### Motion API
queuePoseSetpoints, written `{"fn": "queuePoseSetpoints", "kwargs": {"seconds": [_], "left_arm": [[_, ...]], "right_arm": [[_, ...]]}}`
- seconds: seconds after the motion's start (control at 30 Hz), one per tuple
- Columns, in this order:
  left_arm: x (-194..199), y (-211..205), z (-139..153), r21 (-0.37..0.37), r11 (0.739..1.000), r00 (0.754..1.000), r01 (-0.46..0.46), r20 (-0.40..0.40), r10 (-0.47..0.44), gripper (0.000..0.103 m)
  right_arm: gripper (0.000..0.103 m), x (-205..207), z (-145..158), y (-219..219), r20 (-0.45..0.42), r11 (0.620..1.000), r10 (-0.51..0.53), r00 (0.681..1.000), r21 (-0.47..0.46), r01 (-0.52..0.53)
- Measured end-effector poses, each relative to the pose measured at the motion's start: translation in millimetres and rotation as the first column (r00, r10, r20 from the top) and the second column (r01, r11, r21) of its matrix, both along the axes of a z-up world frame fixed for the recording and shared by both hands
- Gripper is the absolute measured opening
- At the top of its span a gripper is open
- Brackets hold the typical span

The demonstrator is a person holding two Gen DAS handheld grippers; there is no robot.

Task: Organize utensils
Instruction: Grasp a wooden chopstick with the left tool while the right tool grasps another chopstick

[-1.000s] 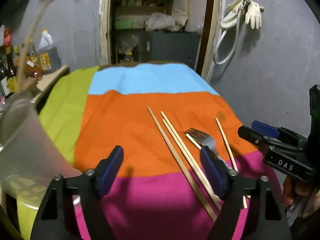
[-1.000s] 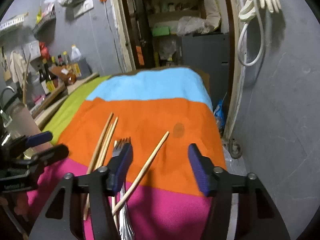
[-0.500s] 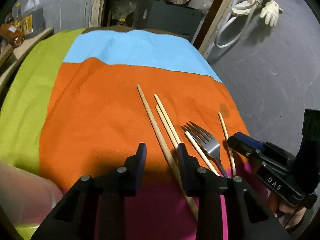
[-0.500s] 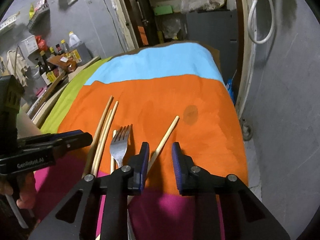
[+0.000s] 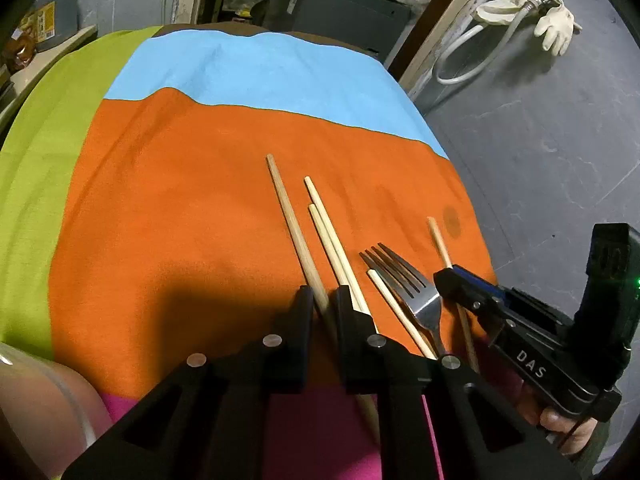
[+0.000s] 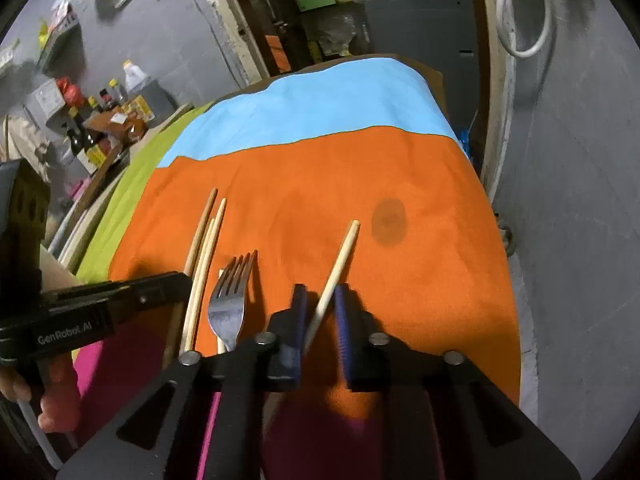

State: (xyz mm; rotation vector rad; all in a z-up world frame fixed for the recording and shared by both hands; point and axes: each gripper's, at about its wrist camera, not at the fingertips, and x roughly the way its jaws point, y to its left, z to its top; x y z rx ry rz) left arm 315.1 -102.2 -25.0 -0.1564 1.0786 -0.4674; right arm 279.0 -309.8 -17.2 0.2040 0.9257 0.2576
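Several wooden chopsticks and a metal fork (image 5: 404, 280) lie on a striped cloth (image 5: 180, 200). My left gripper (image 5: 324, 296) is closing on the thick leftmost chopstick (image 5: 288, 216), which runs between its pads. Two paler chopsticks (image 5: 324, 224) lie just right of it, and another lies under the fork. My right gripper (image 6: 320, 300) is closing on the lone pale chopstick (image 6: 344, 252) at the right, its blue pads on either side of it. The fork (image 6: 232, 296) lies between the two grippers. Each view shows the other gripper's tip from the side: the right gripper (image 5: 444, 280) and the left gripper (image 6: 180, 280).
A clear plastic container (image 5: 40, 392) stands at the near left. Bottles (image 6: 100, 120) crowd a shelf at the far left. The cloth's right edge (image 6: 496, 240) drops to a grey floor. A glove and hose (image 5: 552, 28) hang on the wall. A dark stain (image 6: 388, 220) marks the orange stripe.
Both grippers came forward and down to the chopsticks and their jaws narrowed from wide apart to tight around one chopstick each.
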Motion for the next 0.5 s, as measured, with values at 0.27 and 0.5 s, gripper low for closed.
{"fn": "queuePoseSetpoints", "kwargs": {"seconds": [0.27,0.5], "left_arm": [[-20.7,4.3,11.9,0.003,1.0,0.999,0.009,0.046,-0.009,0.004],[-50.1,9.8,29.1,-0.008,1.0,0.987,-0.018,0.159,0.019,0.004]], "right_arm": [[0.004,-10.0,3.8,-5.5,-0.002,0.997,-0.012,1.0,0.081,0.013],[0.003,-36.2,25.1,-0.2,0.102,0.994,-0.02,0.995,0.109,0.009]]}}
